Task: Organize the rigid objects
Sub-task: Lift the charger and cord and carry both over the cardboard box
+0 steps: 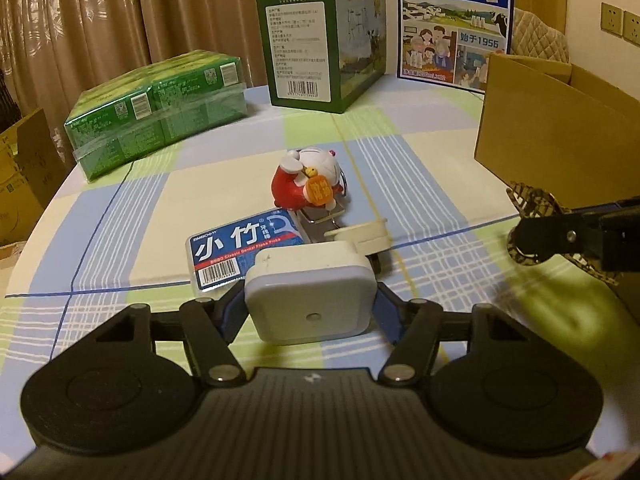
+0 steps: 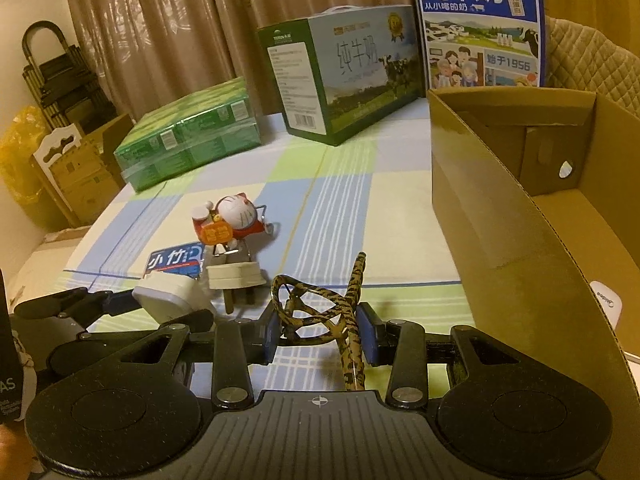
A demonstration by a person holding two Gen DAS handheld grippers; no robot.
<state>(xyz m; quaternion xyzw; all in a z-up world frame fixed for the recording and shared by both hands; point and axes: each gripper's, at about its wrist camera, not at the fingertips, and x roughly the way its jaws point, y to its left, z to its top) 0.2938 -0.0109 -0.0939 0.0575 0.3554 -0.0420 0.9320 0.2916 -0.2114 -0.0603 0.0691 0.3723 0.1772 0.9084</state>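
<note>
**Both grippers loaded over the checked tablecloth**

While you hold your left gripper [image 1: 310, 300] low over the table [image 1: 420, 160], its blue pads are clenched on a white square charger [image 1: 310, 296], which sits between them just above the cloth. Your right gripper [image 2: 318, 332] grips a pair of leopard-print glasses [image 2: 320, 312] by the frame, one temple sticking forward past the fingers; in the left wrist view those glasses show at the right edge, near the cardboard box [image 2: 520, 208].

Ahead of the charger lies a blue dental floss pick box [image 1: 244, 248], flat on the cloth and touching a cream plug adapter [image 1: 366, 236]. Just beyond them a red and white cat figurine [image 1: 310, 180] lies tipped on its side.

You work on a cloth of pale blue, green and cream squares. A shrink-wrapped green carton pack [image 1: 160, 112] rests at the far left, a green milk case [image 1: 320, 44] stands at the back, and a blue milk carton box [image 1: 456, 20] stands upright beside it. The open cardboard box fills the right side, its near wall close to your right gripper. Brown curtains [image 1: 120, 12] hang behind the table, and wall sockets [image 1: 622, 22] show at the far right.
</note>
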